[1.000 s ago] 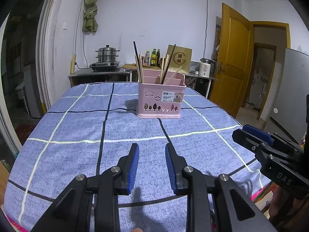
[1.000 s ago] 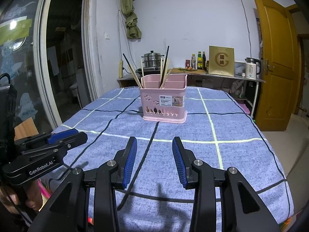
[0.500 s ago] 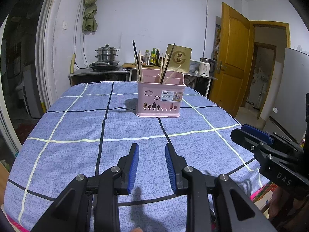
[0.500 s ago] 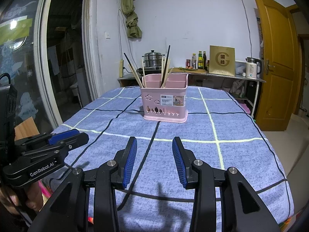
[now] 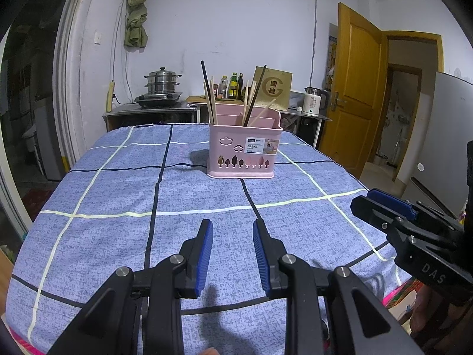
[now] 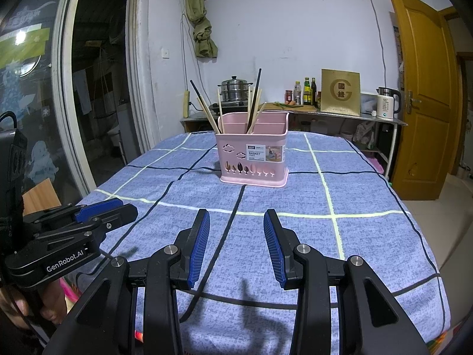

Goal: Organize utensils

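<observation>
Jaws of both grippers stand apart with nothing between the blue pads. Left gripper [image 5: 232, 248] has a narrower gap; right gripper [image 6: 236, 245] is parted a bit wider. Both hover low over the near edge of the desk [image 5: 103, 207], which is covered in a blue checked cloth [image 6: 369, 207], and both point toward the far edge. Each gripper shows in the other's view: right gripper [image 5: 393, 210] sits at the desk's right near corner, left gripper [image 6: 97, 210] at the left near corner, both off to the side and not touching anything on the cloth. A hand [image 6: 32, 307] grips the left gripper's handle at the bottom left of the right wrist view.

Pink utensil basket [image 5: 244, 151] stands upright past the middle of the desk, toward the far edge, well apart from both sets of jaws and roughly straight ahead of them. White label on its front, tree-shaped cutouts along the base. Chopsticks [image 5: 208, 94] stand inside it, leaning: a few at the left end, more [image 6: 254, 100] near the middle, some dark, some light wood. Can't tell which compartment each sits in.

Desk surface between jaws and basket is bare cloth.

Behind the desk: steamer pot [image 5: 161, 81], bottles [image 6: 307, 90], kettle [image 6: 387, 103].
</observation>
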The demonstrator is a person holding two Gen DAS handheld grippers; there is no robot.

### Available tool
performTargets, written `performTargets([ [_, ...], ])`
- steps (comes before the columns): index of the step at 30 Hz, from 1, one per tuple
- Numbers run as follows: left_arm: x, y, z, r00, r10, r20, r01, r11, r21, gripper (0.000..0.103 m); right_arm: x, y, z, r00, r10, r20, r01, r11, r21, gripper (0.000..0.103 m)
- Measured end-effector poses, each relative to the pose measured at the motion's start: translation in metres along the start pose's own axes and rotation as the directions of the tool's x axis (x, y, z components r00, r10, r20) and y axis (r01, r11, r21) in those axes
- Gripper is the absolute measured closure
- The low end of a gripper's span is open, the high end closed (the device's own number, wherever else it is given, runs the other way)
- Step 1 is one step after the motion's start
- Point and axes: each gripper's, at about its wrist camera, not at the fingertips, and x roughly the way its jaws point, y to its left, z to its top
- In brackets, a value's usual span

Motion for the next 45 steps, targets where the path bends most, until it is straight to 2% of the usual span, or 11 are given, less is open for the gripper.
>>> performTargets([
  [20, 0.0018, -0.0003, -0.0013, 1.0, -0.013, -0.011, 0.013, 1.0, 0.013, 0.075, 0.0008, 0.002, -0.0016, 1.0, 0.004, -0.002, -0.004, 1.0, 0.0, 0.064],
  [45, 0.0047, -0.003, -0.0055, 1.0, 0.008, -0.021, -0.007, 1.0, 0.028, 0.075, 0.0003, 0.0033, -0.0045, 1.0, 0.006, -0.007, -0.006, 1.0, 0.002, 0.064],
])
